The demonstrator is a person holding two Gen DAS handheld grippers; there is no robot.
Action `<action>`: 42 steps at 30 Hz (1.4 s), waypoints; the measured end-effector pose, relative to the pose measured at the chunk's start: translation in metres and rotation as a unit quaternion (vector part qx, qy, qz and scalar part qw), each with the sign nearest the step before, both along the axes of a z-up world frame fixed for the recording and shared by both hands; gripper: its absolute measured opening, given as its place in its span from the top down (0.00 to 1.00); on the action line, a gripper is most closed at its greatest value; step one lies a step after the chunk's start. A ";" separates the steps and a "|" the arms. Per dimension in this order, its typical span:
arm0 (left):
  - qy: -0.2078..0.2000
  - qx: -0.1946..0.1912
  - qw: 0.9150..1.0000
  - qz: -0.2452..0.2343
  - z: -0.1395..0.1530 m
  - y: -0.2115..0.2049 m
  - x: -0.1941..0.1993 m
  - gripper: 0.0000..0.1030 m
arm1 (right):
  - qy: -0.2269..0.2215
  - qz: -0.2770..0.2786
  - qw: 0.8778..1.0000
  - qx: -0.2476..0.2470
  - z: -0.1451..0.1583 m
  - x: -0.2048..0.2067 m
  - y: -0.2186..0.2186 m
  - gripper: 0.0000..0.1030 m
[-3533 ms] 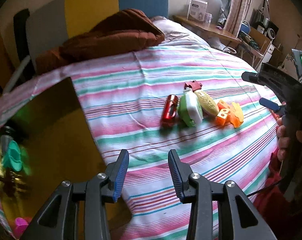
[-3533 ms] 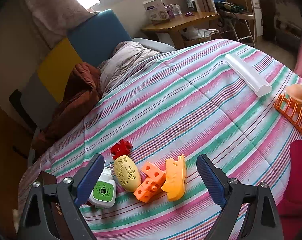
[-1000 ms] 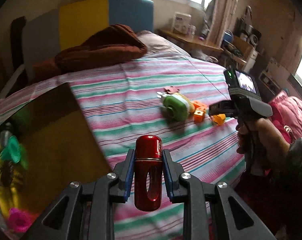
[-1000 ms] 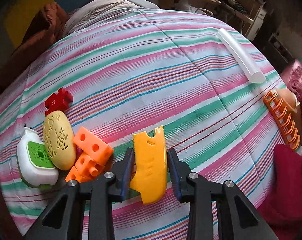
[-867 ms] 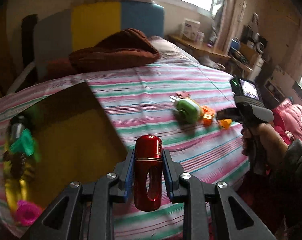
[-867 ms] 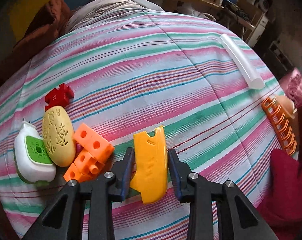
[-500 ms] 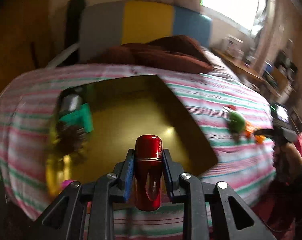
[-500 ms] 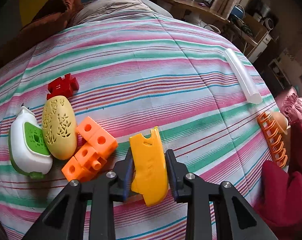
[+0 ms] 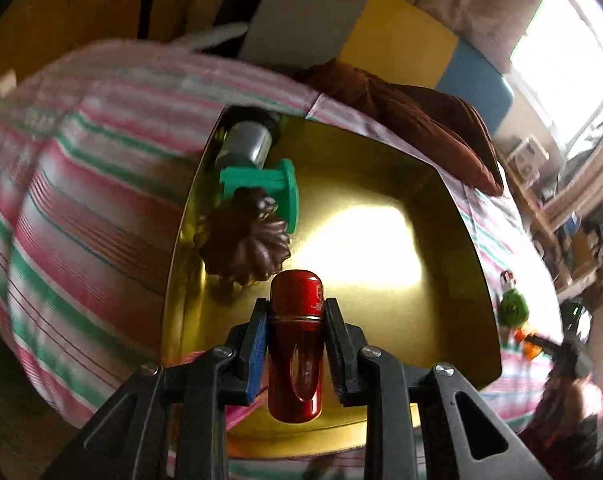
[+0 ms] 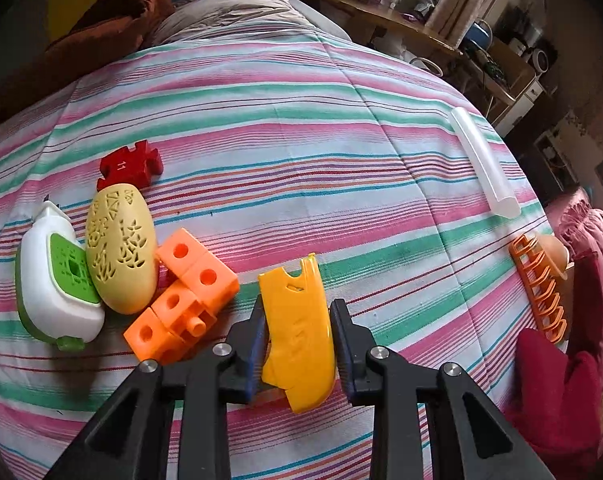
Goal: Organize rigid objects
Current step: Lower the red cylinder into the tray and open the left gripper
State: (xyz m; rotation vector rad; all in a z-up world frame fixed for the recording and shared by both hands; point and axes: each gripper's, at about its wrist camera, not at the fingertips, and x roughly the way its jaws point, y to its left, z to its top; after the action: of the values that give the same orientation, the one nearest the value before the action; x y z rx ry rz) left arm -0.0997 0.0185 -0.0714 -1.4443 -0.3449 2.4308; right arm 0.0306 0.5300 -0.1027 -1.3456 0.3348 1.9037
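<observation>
Red capsule over the tray, yellow piece pinched

Red capsule [image 9: 296, 340] hangs clamped in the left gripper [image 9: 296, 344] above the gold tray [image 9: 453, 292]; dropped here, it might roll into the brown mould [image 9: 245, 242]. Right gripper [image 10: 297, 340] squeezes the yellow piece [image 10: 297, 328] on the bedspread [image 10: 301, 140]; its curved shell could slip.

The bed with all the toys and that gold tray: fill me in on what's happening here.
A person is sorting small rigid items off a striped bedspread with a gripper in each hand. The left gripper is shut on a red canister, held over the gold tray, which already holds a green spool and a brown ridged piece. The right gripper is clamped on a yellow plastic piece beside the orange blocks.
</observation>
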 end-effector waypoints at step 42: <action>0.147 -0.145 0.978 -0.013 0.054 0.005 0.061 0.69 | -0.010 0.014 1.000 0.021 0.000 -0.005 -0.006 0.71</action>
State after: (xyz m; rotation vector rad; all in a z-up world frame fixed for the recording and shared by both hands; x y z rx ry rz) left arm -0.0387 0.0231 -0.0171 -1.1518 0.0998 2.7071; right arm 0.0254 0.5237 -0.1024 -1.3467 0.2659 1.9099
